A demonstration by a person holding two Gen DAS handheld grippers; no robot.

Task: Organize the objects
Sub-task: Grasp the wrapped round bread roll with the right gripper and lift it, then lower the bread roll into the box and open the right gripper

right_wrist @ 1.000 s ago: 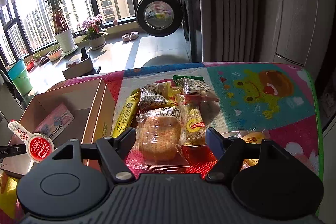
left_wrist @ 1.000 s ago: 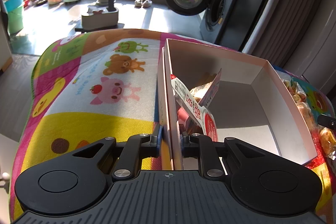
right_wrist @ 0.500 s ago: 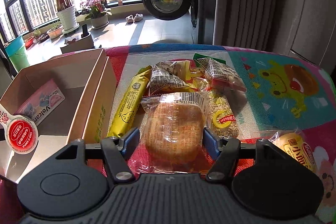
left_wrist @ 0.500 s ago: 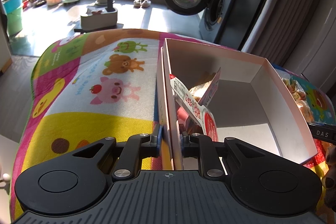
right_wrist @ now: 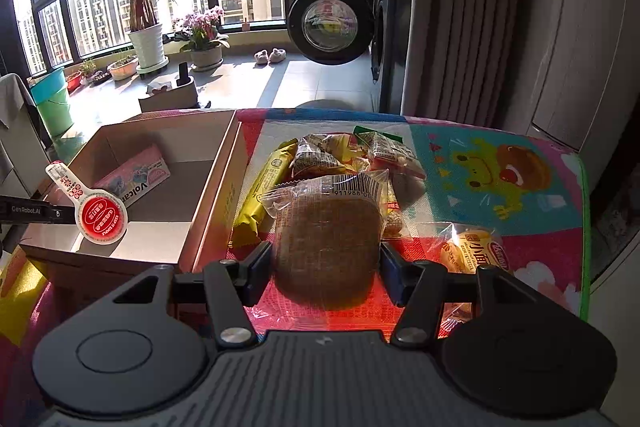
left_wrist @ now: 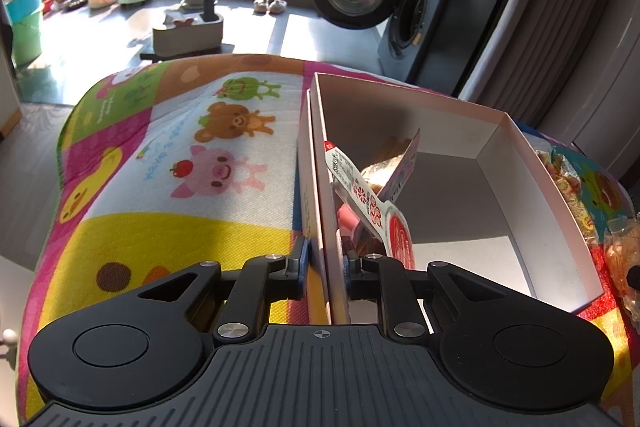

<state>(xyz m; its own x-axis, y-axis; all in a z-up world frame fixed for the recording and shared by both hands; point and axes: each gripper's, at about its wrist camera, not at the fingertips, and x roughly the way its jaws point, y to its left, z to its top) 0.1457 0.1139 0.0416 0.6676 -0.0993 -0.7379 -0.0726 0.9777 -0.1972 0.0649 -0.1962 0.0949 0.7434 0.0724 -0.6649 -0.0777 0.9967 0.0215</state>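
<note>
Sunlit balcony room, cartoon-mat tabletop: box being filled with snacks.

Left wrist view: left hand-held gripper pinched onto the near-left wall of the cardboard box, bracing it; red-labelled packet and pink pack already inside. Right wrist view: right hand-held gripper roughly half open, fingers touching both sides of the wrapped bread at the near end of the snack pile, right of the box; firm clamp unclear. Risks: slick wrapper slips during lift; squeezing crushes the bread; neighbouring packets get dragged; box shifts if the brace loosens.
</note>
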